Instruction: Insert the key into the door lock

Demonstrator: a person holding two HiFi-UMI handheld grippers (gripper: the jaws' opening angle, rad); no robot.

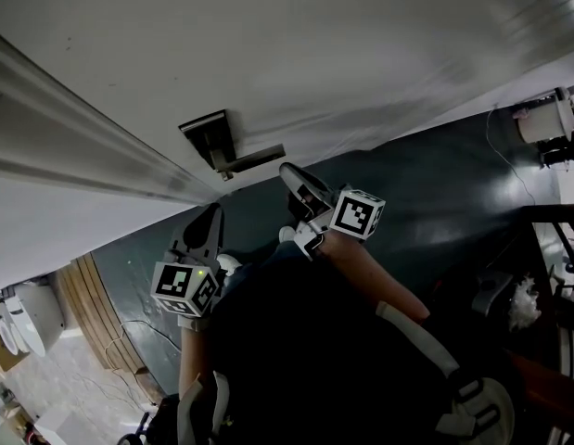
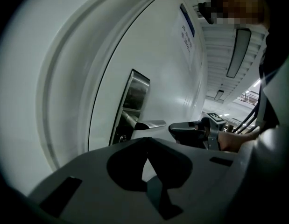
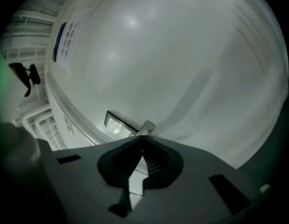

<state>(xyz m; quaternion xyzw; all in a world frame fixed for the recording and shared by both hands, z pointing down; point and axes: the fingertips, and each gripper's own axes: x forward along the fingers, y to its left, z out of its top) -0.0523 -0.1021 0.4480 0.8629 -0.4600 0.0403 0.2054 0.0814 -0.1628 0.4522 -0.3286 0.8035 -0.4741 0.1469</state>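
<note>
white door (image 1: 314, 54) fills the upper half of your head view, with its ribbed frame (image 1: 73, 128) running down the left and a dark teal floor (image 1: 435, 184) below. the door lock (image 1: 212, 137) is a dark upright plate on that door, and its lever handle (image 1: 254, 161) sticks out to the right of the plate.

your right hand-held gripper (image 1: 288, 172) points up at the door, with its tips close to the free end of the lever. you cannot tell whether they touch it. in the right gripper view the jaws meet at the tips, and the lever end appears just beyond them. whether a key sits in that pinch cannot be made out. the marker cube (image 1: 358, 213) sits behind the jaws, and your forearm (image 1: 375, 281) runs back from it.

your left hand-held gripper (image 1: 208, 219) is lower and further left, apart from the lock plate. its jaws are also pressed together at the tips, and nothing can be seen between them. the left gripper view shows the plate and lever ahead of it, with the right hand-held gripper reaching in from the right at lever height. a blue sign (image 2: 186, 20) is fixed higher up on the door.
</note>
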